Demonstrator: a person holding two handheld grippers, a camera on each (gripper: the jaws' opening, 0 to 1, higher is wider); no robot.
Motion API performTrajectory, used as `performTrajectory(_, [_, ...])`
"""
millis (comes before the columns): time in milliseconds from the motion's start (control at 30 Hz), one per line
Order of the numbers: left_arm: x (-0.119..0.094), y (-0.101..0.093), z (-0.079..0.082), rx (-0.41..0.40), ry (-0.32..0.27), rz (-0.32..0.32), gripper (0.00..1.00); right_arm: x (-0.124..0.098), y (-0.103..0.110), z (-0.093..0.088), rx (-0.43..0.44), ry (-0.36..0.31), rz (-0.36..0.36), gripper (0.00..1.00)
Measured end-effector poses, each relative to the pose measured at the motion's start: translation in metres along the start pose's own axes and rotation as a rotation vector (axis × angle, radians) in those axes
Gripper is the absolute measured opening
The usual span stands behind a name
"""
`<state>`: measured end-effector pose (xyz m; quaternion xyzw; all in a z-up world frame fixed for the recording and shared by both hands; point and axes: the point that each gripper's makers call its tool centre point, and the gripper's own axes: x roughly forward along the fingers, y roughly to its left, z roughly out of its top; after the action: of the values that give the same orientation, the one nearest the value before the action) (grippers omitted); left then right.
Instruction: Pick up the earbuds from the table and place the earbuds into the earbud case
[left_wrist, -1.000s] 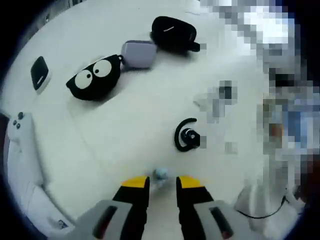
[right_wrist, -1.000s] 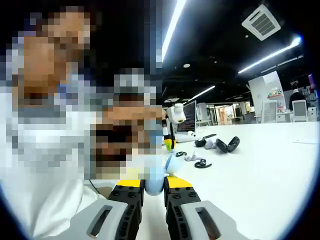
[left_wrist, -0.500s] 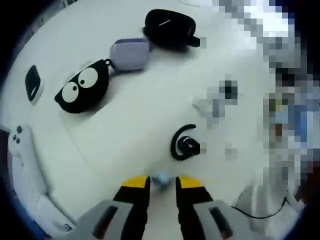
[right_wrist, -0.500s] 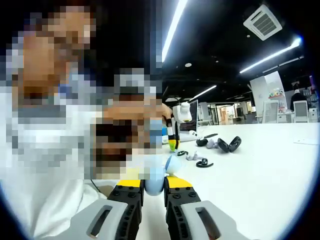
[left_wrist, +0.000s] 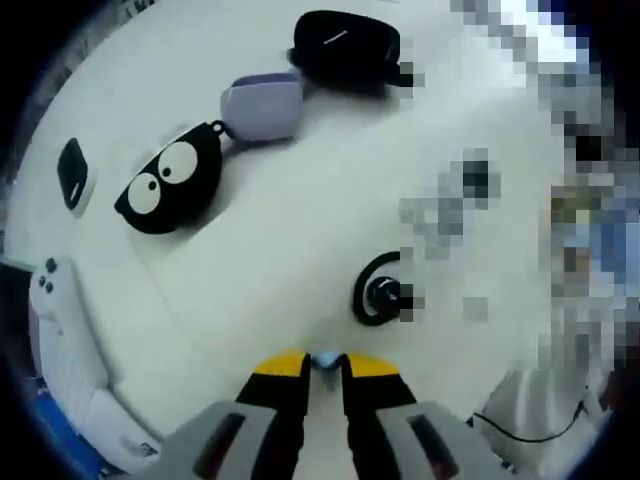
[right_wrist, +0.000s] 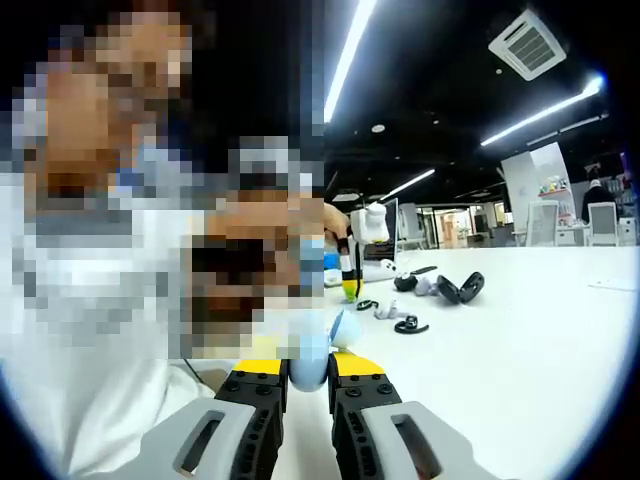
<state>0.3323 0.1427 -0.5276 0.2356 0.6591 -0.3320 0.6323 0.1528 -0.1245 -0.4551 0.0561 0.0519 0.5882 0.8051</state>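
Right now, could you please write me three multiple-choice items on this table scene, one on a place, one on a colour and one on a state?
1. Where does the lavender case lie?
A. Between the googly-eyed black case and the black open case
B. Under the left claw
C. On a chair

2. What colour is the hooked earbud on the table?
A. Red
B. Black
C. Green

3. What is the right claw doing?
A. Open over nothing
B. Shut on a pale blue item
C. Shut on a cable

Answers:
1 A, it sits between the two black cases.
2 B, its hook is black.
3 B, the blue item sits pinched between the tips.
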Motion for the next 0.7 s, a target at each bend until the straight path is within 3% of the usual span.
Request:
performTrajectory(233, [0.000,0.000,-0.001,0.039,0.006,0.024,0.14,-0.001,0.000,0.000,-0.002,0.001,0.001,0.15])
performTrajectory(433, [-0.010,-0.002,0.012,0.054,-0.065,0.011,0.13,-0.002,0.000,0.000,0.001,0.001,-0.001,0.15])
performTrajectory(700, [-0.047,-0.027,0.042,0.166,-0.348,0.049,0.13,-0.003,-0.005,0.004,0.005,-0.015,-0.027,0.15])
